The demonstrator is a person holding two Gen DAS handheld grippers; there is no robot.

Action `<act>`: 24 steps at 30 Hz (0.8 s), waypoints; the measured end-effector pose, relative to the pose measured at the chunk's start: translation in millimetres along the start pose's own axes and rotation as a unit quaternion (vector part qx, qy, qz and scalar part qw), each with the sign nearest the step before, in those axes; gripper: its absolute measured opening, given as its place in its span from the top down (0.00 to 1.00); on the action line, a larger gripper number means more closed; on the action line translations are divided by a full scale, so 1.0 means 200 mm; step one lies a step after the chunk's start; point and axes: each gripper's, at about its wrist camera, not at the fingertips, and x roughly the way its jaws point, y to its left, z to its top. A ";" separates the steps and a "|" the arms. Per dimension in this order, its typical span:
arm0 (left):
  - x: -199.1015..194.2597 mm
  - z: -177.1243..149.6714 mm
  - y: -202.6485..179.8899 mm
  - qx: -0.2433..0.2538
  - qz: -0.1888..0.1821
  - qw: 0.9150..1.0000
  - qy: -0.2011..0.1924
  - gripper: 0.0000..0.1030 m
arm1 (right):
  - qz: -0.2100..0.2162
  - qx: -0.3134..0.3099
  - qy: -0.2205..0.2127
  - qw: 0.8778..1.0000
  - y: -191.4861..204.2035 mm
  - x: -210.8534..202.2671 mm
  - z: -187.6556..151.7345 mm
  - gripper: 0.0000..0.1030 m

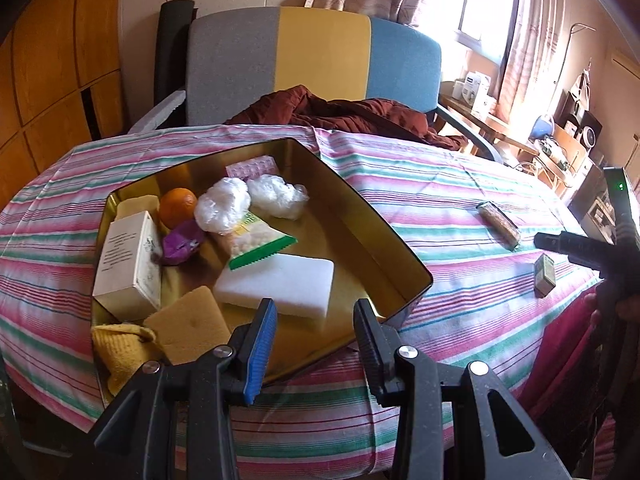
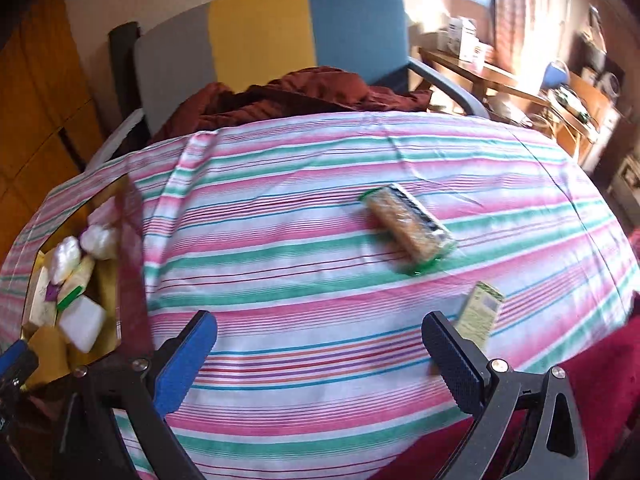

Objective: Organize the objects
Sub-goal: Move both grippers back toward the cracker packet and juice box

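From the left wrist, the left gripper [image 1: 314, 320] hovers with jaws apart and empty over the filled tin [image 1: 404, 264], while from the right wrist the right gripper [image 2: 320, 344], jaws wide and empty, nears the small box [image 2: 480, 312] on the desk [image 2: 320, 200] and could knock it off the near edge.

The gold tin [image 2: 128, 264] at the right wrist view's left edge is blurred; print on the small green box [image 2: 480, 312] cannot be read.

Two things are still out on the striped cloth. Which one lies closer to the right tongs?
The small green-and-cream box, right beside the black finger of the right tongs. The long snack bar lies farther up the cloth.
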 end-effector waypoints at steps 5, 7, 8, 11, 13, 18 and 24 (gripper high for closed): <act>0.02 0.00 -0.02 0.002 -0.013 1.000 0.004 0.61 | -0.055 0.096 0.021 0.994 -0.36 0.00 0.04 0.00; 0.03 0.00 -0.02 0.003 -0.017 1.000 0.007 0.61 | -0.071 0.134 0.037 0.988 -0.49 0.02 0.05 0.00; 0.04 0.00 -0.02 0.003 -0.019 1.000 0.008 0.61 | -0.073 0.156 0.042 0.984 -0.55 0.03 0.05 0.00; 0.05 0.00 -0.03 0.004 -0.021 1.000 0.014 0.61 | -0.067 0.197 0.059 0.976 -0.66 0.07 0.06 0.00; 0.05 0.00 -0.05 0.007 -0.023 1.000 0.014 0.61 | -0.061 0.199 0.072 0.975 -0.67 0.11 0.07 0.00; 0.07 0.03 -0.10 0.021 -0.033 0.999 0.014 0.61 | -0.052 0.177 0.113 0.976 -0.61 0.25 0.09 0.00; 0.11 0.04 -0.16 0.031 -0.044 0.998 0.025 0.61 | -0.049 0.152 0.142 0.977 -0.60 0.30 0.12 0.00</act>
